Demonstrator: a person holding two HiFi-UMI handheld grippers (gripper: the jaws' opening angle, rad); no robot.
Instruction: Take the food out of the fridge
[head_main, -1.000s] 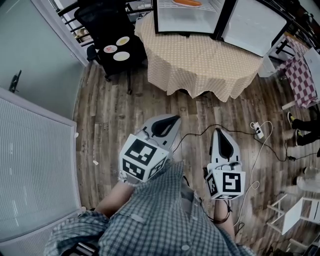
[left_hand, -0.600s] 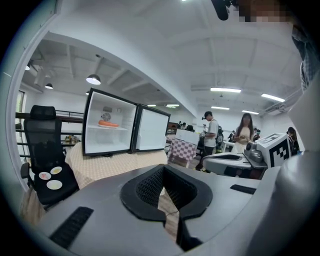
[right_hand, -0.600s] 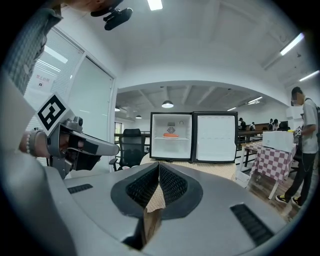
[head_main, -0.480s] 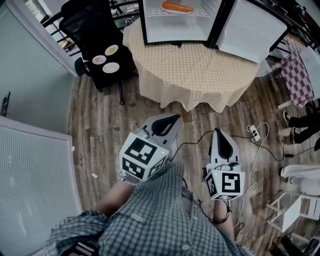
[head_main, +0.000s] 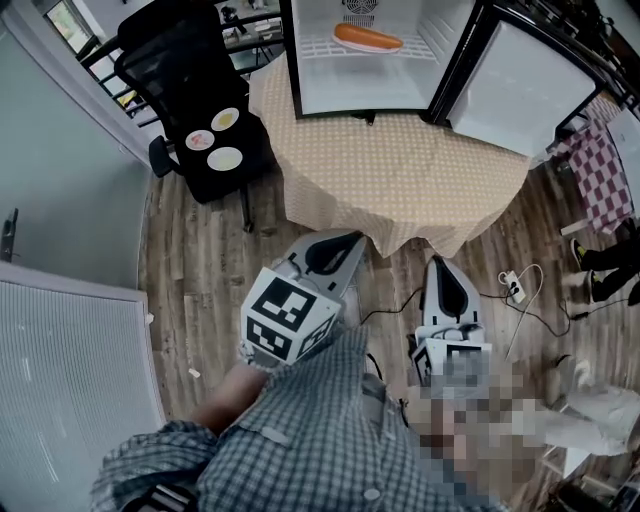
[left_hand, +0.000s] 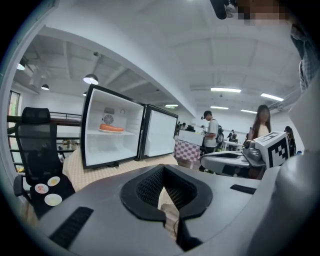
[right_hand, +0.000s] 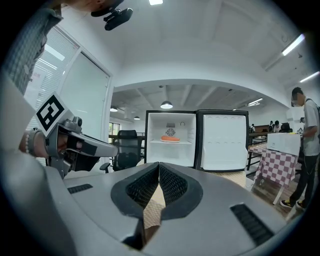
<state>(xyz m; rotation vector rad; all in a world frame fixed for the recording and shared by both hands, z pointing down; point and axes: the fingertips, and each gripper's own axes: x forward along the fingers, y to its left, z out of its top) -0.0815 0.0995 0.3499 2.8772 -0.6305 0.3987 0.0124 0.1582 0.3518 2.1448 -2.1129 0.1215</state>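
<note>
Both left gripper (head_main: 342, 246) and right gripper (head_main: 442, 270) closed, empty; fridge (head_main: 365, 88) atop table (head_main: 400, 175), chair (head_main: 170, 50) beside.

Open-plan ofc/lab: strip lights (left_hand: 225, 90), ofc chair (head_main: 185, 55).

Even, diffuse indoor light, no hard shadows. Sources are overhead: round ceiling lamps (left_hand: 91, 78) above and ahead of the left tool (left_hand: 162, 167), strip lights (left_hand: 225, 90) up to its right. The right tool (right_hand: 159, 165) view is the brightest. The glazed wall (right_hand: 87, 95) to its left is washed out, and the strip up to its right clips. Fridge (head_main: 365, 60) interior ahead of both tools reads near-white. Head view is flatter, with dull colours; there is a soft shadow on the floor (head_main: 200, 270) at the table (head_main: 400, 170) edge. Heavy fisheye in all three. Tool views have black vignetted corners, and lines bow near the edges. Tool bodies close to the lens are soft; the background ahead is fairly sharp.
</note>
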